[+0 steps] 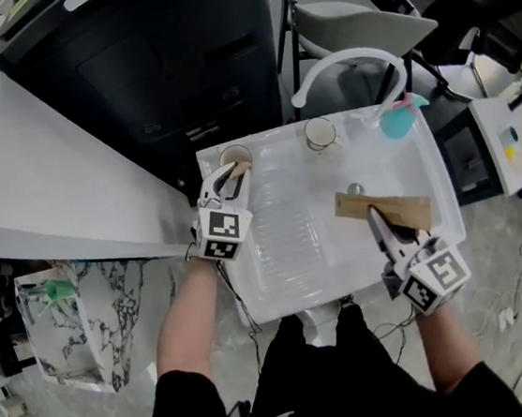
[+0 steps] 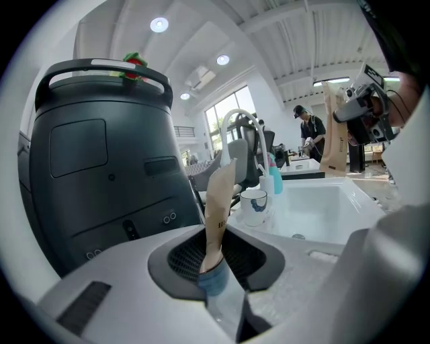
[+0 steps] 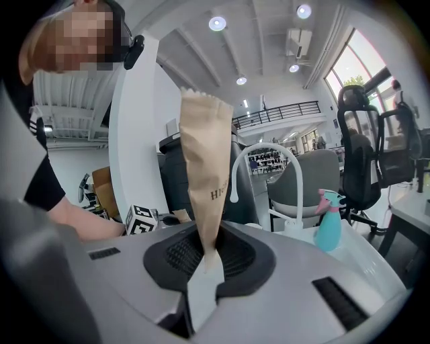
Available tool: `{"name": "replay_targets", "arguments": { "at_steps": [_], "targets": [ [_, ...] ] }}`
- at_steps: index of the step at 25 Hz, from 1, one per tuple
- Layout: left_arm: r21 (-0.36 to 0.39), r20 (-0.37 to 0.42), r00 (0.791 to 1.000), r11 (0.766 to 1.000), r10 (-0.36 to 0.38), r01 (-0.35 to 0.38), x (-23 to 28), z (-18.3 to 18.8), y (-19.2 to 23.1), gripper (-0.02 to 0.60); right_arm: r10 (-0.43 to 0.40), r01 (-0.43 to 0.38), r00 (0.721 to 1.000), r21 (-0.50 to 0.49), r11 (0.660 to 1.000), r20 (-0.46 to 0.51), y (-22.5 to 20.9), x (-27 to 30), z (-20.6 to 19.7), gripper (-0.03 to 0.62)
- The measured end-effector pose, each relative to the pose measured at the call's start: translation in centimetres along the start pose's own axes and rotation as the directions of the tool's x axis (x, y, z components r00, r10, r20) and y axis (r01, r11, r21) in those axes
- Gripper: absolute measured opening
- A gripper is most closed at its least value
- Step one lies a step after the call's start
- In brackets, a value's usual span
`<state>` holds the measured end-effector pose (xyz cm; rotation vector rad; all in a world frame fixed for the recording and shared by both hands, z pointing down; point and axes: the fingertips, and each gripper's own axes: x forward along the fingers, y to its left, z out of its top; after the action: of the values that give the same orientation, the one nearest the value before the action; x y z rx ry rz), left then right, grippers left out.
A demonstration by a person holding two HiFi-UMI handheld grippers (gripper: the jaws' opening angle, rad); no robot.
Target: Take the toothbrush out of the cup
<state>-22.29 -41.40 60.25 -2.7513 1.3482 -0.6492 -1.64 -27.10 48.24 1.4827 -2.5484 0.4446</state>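
Surface: we look down on a white sink (image 1: 294, 246) in the middle of the head view, with a white counter (image 1: 31, 184) at the upper left and a black cabinet (image 1: 157, 55) across the top.
Our left: the left gripper (image 1: 233, 170) sits at the sink's upper-left corner, its jaws drawn narrow and pinched on the toothbrush (image 2: 219, 198).
Its hold: a slim tan-wrapped stick, which we take for the toothbrush, stands upright from between the jaws in the left gripper view; its lower end is hidden from us.
At its tips: the brown cup (image 1: 234, 152) stands on that same corner, right at the jaws; we cannot tell whether the toothbrush is clear of it.
Our right: the right gripper (image 1: 375, 217) is at the sink's lower right, jaws nearly together and clamped on a brown paper sleeve (image 3: 203, 161).
Its hold: the paper sleeve rises upright in the right gripper view, wider at the top, with dark lettering; in the head view it lies across the sink's right half.
Upper rim: a white mug (image 1: 320, 134) stands right of the cup, apart from it.
Upper centre: a white arched faucet (image 1: 346, 58) curves above the mug.
Upper-right corner: a teal spray bottle (image 1: 399, 120) stands by the faucet's end.
Top edge: a grey chair (image 1: 361, 21) shows behind the faucet.
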Motion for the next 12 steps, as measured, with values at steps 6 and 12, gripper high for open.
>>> {"name": "replay_targets", "arguments": {
  "at_steps": [6,12],
  "targets": [
    [-0.01,0.017,1.0,1.0,0.027,-0.026,-0.1,0.6,0.5,0.044,0.007,-0.007,1.0,0.004,1.0,0.012,0.0,0.5,0.3,0.044],
    [-0.034,0.047,0.998,0.998,0.052,-0.05,-0.6,2.0,0.9,0.04,0.016,-0.016,1.0,0.011,1.0,0.022,-0.3,0.8,0.8,0.044]
  ]
}}
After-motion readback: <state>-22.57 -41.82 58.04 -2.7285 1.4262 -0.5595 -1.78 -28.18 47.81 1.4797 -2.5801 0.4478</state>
